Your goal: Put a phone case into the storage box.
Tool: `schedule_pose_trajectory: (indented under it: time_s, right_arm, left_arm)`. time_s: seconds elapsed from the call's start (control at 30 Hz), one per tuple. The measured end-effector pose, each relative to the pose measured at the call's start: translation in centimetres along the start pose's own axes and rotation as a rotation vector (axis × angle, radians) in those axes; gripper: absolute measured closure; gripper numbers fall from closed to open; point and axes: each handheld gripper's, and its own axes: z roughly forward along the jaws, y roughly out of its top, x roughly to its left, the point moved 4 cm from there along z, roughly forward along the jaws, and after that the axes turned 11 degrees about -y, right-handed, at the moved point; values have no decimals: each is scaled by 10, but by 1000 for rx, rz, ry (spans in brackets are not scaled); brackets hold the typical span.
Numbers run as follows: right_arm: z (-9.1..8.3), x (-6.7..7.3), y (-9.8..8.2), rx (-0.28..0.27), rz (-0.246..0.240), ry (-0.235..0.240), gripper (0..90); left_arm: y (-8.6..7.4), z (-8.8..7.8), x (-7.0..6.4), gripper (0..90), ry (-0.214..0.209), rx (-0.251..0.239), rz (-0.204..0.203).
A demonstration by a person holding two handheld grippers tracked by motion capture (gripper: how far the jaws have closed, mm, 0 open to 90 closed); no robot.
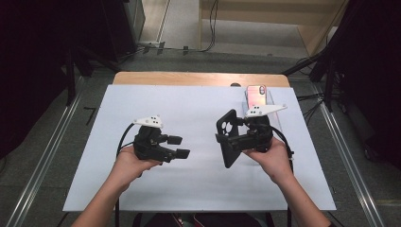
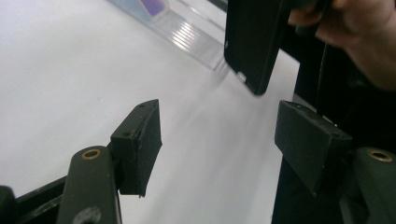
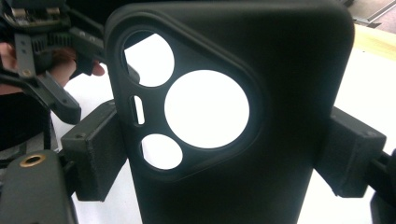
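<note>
A black phone case (image 1: 226, 124) with round camera cutouts is held upright above the white sheet, clamped across its width by my right gripper (image 1: 232, 140). In the right gripper view the case (image 3: 280, 93) stands between the two pads (image 3: 93, 154), back face toward the camera. My left gripper (image 1: 179, 146) hovers to the left of the case with its jaws open and pointing at it, nothing between them. From the left gripper view (image 2: 224, 140), the case (image 2: 254, 42) hangs a little way ahead. A phone (image 1: 257, 96) with a pink screen leans on a clear stand (image 2: 187, 32).
A white sheet (image 1: 189, 184) covers most of the wooden table (image 1: 189, 78). The phone stand sits at the back right, just behind my right gripper. Cables trail from both grippers. Metal rails run along the floor at both sides.
</note>
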Motion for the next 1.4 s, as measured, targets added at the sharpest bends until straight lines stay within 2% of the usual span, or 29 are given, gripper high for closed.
schedule_pose_trajectory:
  time_s: [0.17,0.3,0.43,0.57,0.67,1.0,1.2,1.4]
  right_arm:
    - [-5,-6,0,-5,10,9,125]
    - [-9,-11,2,-5,16,7,125]
    - [-17,-18,7,-6,31,-14,126]
    - [-28,-31,11,-31,56,-61,126]
    - [-36,-43,13,-48,96,-98,126]
    - [-44,-76,17,-48,149,-210,127]
    - [-44,-101,18,-48,198,-339,127]
    - [-34,-123,14,-51,239,-454,127]
  left_arm:
    - [-17,3,1,322,21,49,55]
    - [-29,2,5,322,62,55,53]
    - [-39,-1,5,322,55,69,40]
    - [-47,-4,4,322,60,74,45]
    - [-50,-6,3,322,58,76,38]
    - [-58,-16,4,322,71,60,26]
    - [-60,-21,3,322,82,45,16]
    - [-60,-21,3,322,85,46,15]
